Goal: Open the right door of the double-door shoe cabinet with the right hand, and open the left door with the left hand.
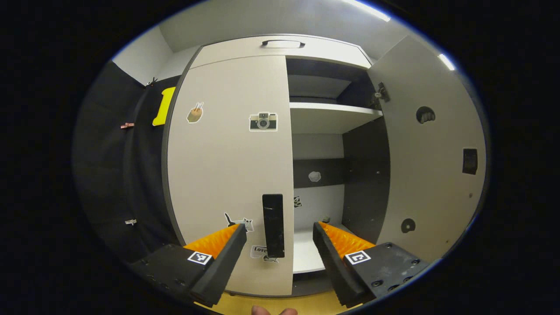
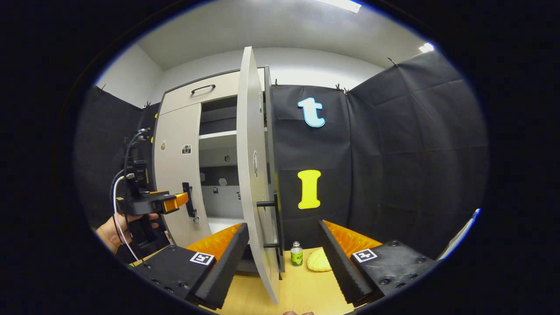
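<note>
Shoe cabinet (image 1: 245,52): right door (image 1: 431,153) swung wide, shelf (image 1: 332,114) bare.

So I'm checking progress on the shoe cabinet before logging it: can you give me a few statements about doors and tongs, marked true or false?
1. The right door stands open. True.
2. The left door is open too. False: it sits closed.
3. The left tongs are clamped on the left door handle. False: they are open, with the handle between the jaws but not pressed.
4. The right tongs are open. True.
5. A small green bottle stands beside the cabinet. True.
</note>
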Motion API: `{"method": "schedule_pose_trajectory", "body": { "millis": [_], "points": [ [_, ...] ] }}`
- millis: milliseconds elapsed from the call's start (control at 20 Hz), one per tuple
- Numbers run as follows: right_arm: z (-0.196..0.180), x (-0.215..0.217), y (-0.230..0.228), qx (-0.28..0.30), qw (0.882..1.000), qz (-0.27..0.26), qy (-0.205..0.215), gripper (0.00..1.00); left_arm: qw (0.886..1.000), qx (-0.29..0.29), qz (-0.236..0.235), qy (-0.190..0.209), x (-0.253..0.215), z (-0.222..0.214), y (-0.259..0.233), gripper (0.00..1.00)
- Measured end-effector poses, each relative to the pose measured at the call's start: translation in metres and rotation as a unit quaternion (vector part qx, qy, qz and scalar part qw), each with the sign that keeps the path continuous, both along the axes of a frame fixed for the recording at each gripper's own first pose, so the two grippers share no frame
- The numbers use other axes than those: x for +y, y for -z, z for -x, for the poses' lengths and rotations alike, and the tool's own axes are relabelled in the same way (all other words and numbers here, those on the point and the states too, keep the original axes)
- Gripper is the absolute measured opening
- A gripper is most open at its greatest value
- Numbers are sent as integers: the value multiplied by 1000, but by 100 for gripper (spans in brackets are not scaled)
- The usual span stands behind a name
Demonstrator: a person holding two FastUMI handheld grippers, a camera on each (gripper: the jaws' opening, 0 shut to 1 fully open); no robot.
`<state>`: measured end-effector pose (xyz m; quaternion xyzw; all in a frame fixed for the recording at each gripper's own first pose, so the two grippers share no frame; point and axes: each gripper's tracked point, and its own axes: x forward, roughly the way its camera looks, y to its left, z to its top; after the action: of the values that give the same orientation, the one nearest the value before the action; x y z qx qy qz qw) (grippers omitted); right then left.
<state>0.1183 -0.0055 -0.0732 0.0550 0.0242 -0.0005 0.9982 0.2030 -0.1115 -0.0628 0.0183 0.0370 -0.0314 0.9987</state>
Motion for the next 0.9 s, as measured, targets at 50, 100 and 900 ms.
{"method": "schedule_pose_trajectory", "body": {
  "millis": [50,100,900],
  "points": [
    [1,-1,-1,-3,1000,3,0,98,1000,-2,0,-2,0,-8,3,95],
    [2,-1,-2,-5,1000,6,0,98,1000,-1,2,-4,3,-17,7,95],
    [-2,-40,13,7,1000,2,28,98,999,11,34,-20,7,-70,44,36]
  ]
}}
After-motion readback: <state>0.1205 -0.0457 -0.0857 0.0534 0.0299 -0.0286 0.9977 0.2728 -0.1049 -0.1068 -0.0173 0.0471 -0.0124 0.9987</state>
